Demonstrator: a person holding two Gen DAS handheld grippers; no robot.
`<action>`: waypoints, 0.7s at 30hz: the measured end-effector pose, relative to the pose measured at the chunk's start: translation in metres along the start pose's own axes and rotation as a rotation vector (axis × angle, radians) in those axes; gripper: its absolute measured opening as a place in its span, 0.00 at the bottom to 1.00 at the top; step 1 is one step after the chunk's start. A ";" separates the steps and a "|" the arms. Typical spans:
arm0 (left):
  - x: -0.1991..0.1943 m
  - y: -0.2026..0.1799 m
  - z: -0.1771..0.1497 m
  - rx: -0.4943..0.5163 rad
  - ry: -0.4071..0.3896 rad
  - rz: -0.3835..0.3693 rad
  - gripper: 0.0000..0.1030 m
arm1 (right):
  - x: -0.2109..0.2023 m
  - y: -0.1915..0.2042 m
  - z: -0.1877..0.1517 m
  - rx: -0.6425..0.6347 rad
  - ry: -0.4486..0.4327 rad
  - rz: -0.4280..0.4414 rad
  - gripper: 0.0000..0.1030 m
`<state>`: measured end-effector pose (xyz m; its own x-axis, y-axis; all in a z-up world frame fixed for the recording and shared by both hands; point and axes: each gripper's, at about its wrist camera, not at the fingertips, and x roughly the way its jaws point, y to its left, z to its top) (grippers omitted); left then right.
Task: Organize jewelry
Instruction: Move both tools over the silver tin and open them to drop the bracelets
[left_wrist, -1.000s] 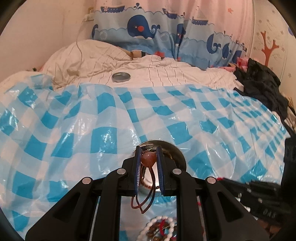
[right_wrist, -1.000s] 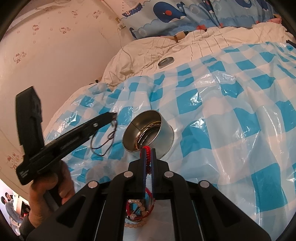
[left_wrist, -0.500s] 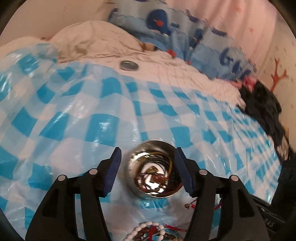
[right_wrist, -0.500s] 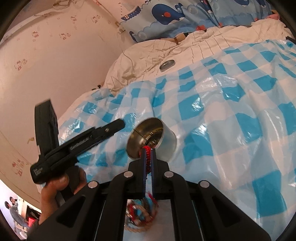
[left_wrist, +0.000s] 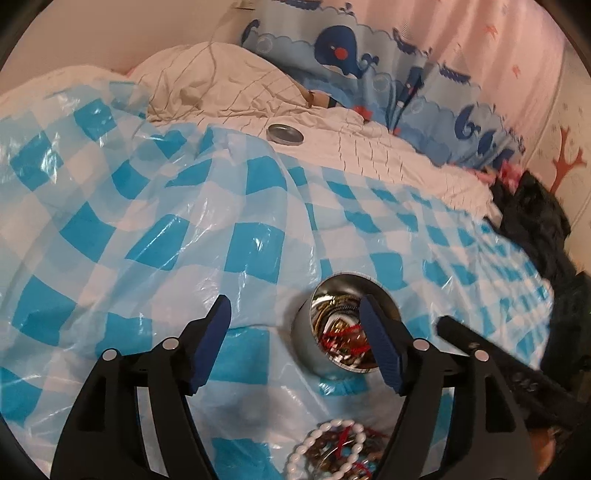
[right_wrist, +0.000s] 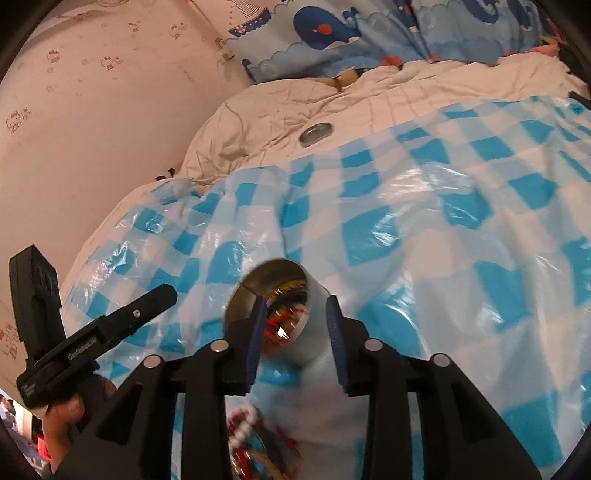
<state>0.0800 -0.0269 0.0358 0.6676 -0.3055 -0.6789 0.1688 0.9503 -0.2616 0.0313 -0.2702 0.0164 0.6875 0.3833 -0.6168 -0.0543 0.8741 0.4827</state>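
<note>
A round silver tin (left_wrist: 345, 325) stands on the blue-checked plastic sheet and holds jewelry, with red cord visible inside. It also shows in the right wrist view (right_wrist: 275, 306). My left gripper (left_wrist: 295, 321) is open and empty, just left of the tin; its right finger overlaps the tin's rim. My right gripper (right_wrist: 295, 315) is open and empty right over the tin's mouth. A pile of bead bracelets (left_wrist: 332, 450), white, brown and red, lies near me in front of the tin; it also shows blurred in the right wrist view (right_wrist: 258, 443).
The tin's silver lid (left_wrist: 285, 133) lies far back on the white quilt (left_wrist: 229, 85). Dark clothes (left_wrist: 532, 221) are heaped at the right. Whale-print pillows (left_wrist: 351, 55) line the wall. The left gripper's body and hand (right_wrist: 74, 343) show at left in the right wrist view.
My left gripper opened and dropped the brown cord pendant into the tin, then shifted left. My right gripper moved over the tin and opened, releasing the red bead bracelet into it.
</note>
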 end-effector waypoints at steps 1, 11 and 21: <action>-0.001 -0.003 -0.003 0.021 0.000 0.012 0.68 | -0.003 -0.003 -0.003 0.003 0.001 -0.003 0.43; -0.007 -0.021 -0.022 0.180 0.000 0.091 0.73 | 0.002 -0.003 -0.025 -0.016 0.057 -0.030 0.57; -0.014 -0.027 -0.034 0.260 0.006 0.103 0.81 | 0.004 -0.002 -0.028 -0.017 0.074 -0.041 0.67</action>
<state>0.0419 -0.0504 0.0290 0.6868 -0.2062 -0.6970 0.2813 0.9596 -0.0067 0.0139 -0.2617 -0.0044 0.6344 0.3678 -0.6799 -0.0406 0.8942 0.4458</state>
